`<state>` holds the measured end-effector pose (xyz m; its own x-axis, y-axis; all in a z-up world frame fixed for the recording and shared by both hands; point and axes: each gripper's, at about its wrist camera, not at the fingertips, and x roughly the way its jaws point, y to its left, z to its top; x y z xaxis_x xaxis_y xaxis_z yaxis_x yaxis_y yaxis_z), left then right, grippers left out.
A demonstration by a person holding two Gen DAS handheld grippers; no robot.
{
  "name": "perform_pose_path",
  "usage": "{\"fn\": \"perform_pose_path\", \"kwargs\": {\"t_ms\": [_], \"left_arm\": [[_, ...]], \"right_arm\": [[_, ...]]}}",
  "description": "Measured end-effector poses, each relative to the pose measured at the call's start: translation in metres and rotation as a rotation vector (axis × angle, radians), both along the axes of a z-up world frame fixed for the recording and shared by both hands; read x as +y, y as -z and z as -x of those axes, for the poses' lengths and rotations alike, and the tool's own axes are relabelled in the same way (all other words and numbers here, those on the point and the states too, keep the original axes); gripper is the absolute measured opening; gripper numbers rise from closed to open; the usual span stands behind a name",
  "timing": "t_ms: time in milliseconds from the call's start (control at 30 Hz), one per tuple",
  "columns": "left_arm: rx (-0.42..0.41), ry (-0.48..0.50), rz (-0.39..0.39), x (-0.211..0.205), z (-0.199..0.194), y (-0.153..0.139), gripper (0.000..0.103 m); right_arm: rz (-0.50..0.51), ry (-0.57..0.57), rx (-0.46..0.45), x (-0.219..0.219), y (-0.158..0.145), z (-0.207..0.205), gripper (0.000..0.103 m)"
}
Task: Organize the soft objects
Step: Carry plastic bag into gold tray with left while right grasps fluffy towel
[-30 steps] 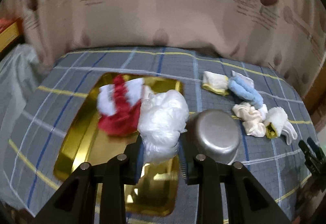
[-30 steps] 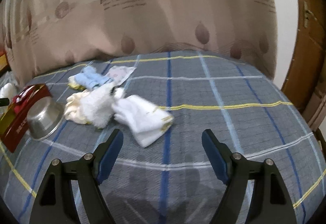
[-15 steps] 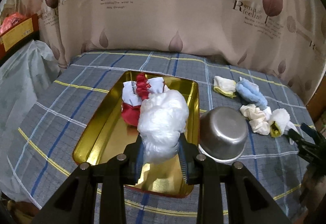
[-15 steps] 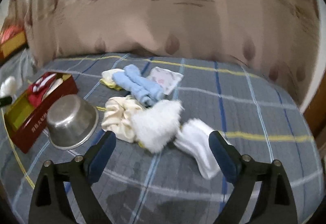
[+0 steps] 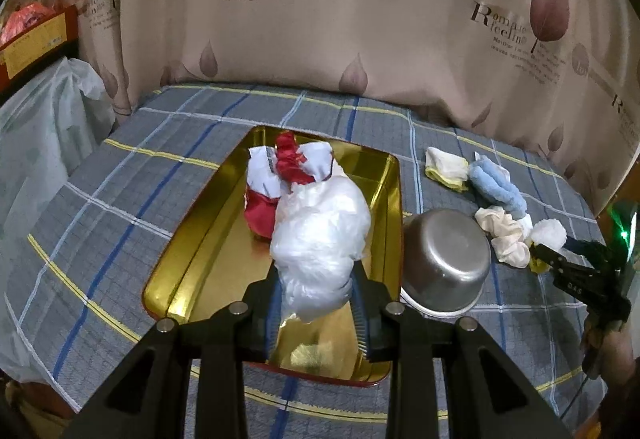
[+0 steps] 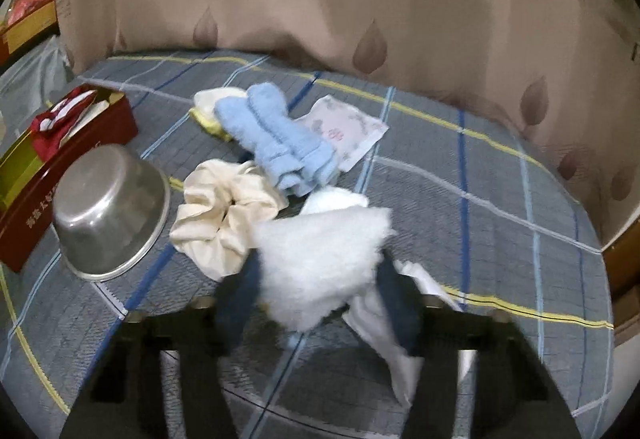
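Observation:
My left gripper (image 5: 316, 303) is shut on a crumpled white plastic bag (image 5: 320, 235) and holds it over the gold tray (image 5: 200, 263), which holds a red and white cloth (image 5: 280, 171). My right gripper (image 6: 316, 299) has its jaws on either side of a fluffy white cloth (image 6: 320, 259) lying on the bed. Around it lie a cream scrunchie (image 6: 220, 211), a blue rolled towel (image 6: 280, 139), a white sock (image 6: 380, 323) and a yellow-edged cloth (image 6: 208, 107). The right gripper also shows in the left wrist view (image 5: 560, 259).
An upturned steel bowl (image 5: 444, 263) sits right of the tray, also in the right wrist view (image 6: 108, 211). A printed packet (image 6: 344, 127) lies behind the blue towel. A leaf-print curtain (image 5: 320, 19) backs the plaid bed. A plastic-covered item (image 5: 36, 127) stands left.
The left gripper pulled back and up with the bag, away from the tray. The right gripper swung left and moved forward until its jaws framed the fluffy white cloth.

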<state>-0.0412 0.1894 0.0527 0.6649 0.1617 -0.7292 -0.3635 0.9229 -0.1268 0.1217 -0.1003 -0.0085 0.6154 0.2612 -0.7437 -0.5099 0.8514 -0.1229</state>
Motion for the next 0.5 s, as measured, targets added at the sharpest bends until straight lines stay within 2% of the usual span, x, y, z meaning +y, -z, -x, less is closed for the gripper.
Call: {"fn": "perform_pose_path", "kwargs": {"t_ms": [133, 267, 500], "left_arm": [[0.011, 0.048, 0.017, -0.002, -0.008, 0.002, 0.032], [0.028, 0.133, 0.042, -0.004, -0.031, 0.002, 0.034], [0.079, 0.200, 0.006, -0.003, -0.078, 0.017, 0.034]], "right_arm": [[-0.031, -0.010, -0.011, -0.001, -0.003, 0.006, 0.031], [-0.087, -0.004, -0.031, -0.006, -0.016, 0.013, 0.030], [-0.198, 0.011, -0.074, -0.024, -0.045, 0.029, 0.030]]}}
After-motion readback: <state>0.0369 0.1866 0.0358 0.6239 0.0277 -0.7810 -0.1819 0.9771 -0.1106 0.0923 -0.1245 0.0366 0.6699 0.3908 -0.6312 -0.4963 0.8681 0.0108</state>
